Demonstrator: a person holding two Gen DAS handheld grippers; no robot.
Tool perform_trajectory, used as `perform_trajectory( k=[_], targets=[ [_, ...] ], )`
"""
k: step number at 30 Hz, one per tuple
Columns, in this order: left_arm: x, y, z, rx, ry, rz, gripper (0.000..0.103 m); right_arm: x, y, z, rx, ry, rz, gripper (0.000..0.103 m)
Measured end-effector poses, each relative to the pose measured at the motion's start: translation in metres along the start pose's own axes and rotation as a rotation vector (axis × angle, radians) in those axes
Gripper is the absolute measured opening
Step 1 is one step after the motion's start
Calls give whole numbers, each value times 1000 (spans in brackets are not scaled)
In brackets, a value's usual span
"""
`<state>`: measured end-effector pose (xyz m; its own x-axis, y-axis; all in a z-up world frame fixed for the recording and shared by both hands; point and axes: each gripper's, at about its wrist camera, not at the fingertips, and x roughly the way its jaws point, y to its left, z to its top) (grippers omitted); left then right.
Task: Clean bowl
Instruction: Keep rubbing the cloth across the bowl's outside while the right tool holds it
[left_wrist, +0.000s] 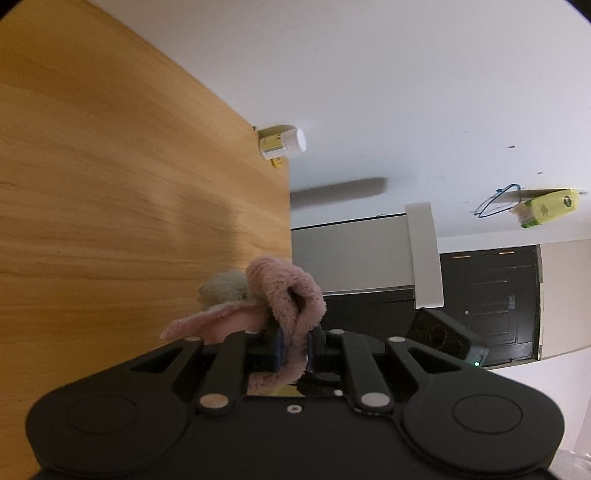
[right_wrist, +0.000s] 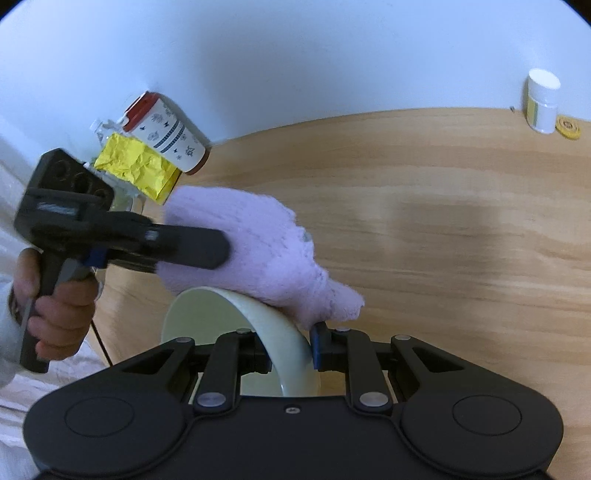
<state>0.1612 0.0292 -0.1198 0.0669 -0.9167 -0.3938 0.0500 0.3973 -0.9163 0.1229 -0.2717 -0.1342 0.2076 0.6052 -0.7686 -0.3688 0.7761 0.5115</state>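
My right gripper (right_wrist: 291, 350) is shut on the rim of a pale cream bowl (right_wrist: 273, 325), held tilted on edge above the wooden table (right_wrist: 424, 221). My left gripper (left_wrist: 293, 347) is shut on a fluffy pink cloth (left_wrist: 284, 295). In the right wrist view the left gripper (right_wrist: 218, 247) comes in from the left and presses the cloth (right_wrist: 258, 240) against the bowl's upper outer rim. The bowl does not show in the left wrist view.
A white jar with a yellow label (right_wrist: 541, 101) and a yellow disc (right_wrist: 569, 127) stand at the table's far right edge by the wall. A patterned cup with a red lid (right_wrist: 166, 133) and crumpled yellow paper (right_wrist: 136, 166) sit at the far left.
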Motion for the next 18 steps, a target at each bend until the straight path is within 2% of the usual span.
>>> perform_trajectory(
  k=[2,7,18],
  targets=[
    [4,3,1,4,17,39,11,-2,2,0,-10,1,1,22],
    [12,9,0,1,31,66,11,-5,4,1,-22,6,2,21],
    [-4,-8,2,64,31,80,11,2,3,2,-30,12,-4,21]
  ],
)
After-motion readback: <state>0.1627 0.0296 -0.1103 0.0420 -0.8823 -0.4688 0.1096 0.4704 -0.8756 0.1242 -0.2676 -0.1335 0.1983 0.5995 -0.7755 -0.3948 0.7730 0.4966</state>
